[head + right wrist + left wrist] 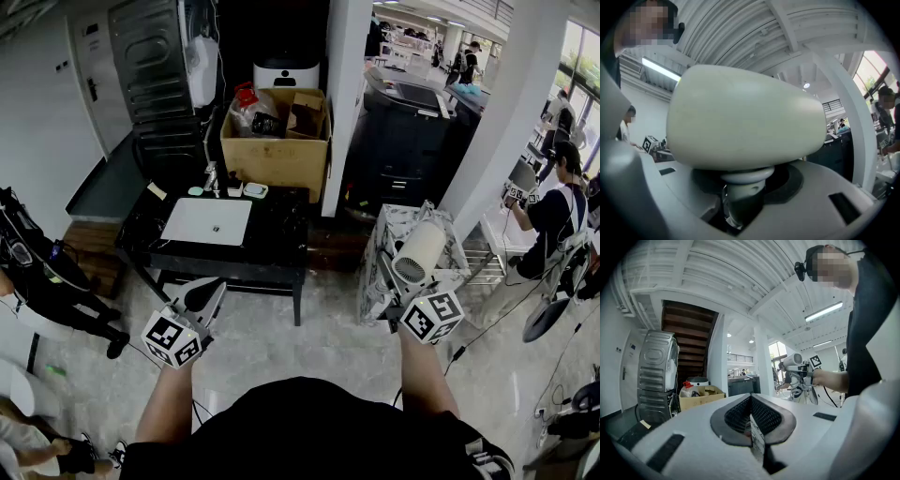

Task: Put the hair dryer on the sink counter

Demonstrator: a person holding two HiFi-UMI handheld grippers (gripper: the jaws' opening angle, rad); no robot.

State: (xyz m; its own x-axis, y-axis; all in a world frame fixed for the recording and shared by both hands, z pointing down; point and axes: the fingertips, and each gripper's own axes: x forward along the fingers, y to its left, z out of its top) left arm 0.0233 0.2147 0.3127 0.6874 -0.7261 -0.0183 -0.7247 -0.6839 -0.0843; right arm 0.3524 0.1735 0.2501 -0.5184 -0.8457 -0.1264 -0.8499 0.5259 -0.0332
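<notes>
A cream hair dryer (pixel 419 251) stands upright in my right gripper (pixel 412 286), which is shut on its handle (pixel 743 199). Its rounded body (pixel 740 122) fills the right gripper view. I hold it in the air at the right, above a marble-patterned stand (pixel 380 253). The sink counter (pixel 281 234) is a low black table ahead on the left, with a white basin (pixel 206 221) and a faucet (pixel 212 178). My left gripper (pixel 203 295) hovers just before the counter's front edge, its pads (pixel 761 417) closed together and holding nothing. The dryer (pixel 793 361) also shows far right in the left gripper view.
A cardboard box (pixel 277 141) of odds and ends sits behind the counter, a grey machine (pixel 155 61) beyond it. A white pillar (pixel 347 94) and a black printer (pixel 412 122) stand at the back right. People stand at the left edge (pixel 37 281) and right edge (pixel 553 216).
</notes>
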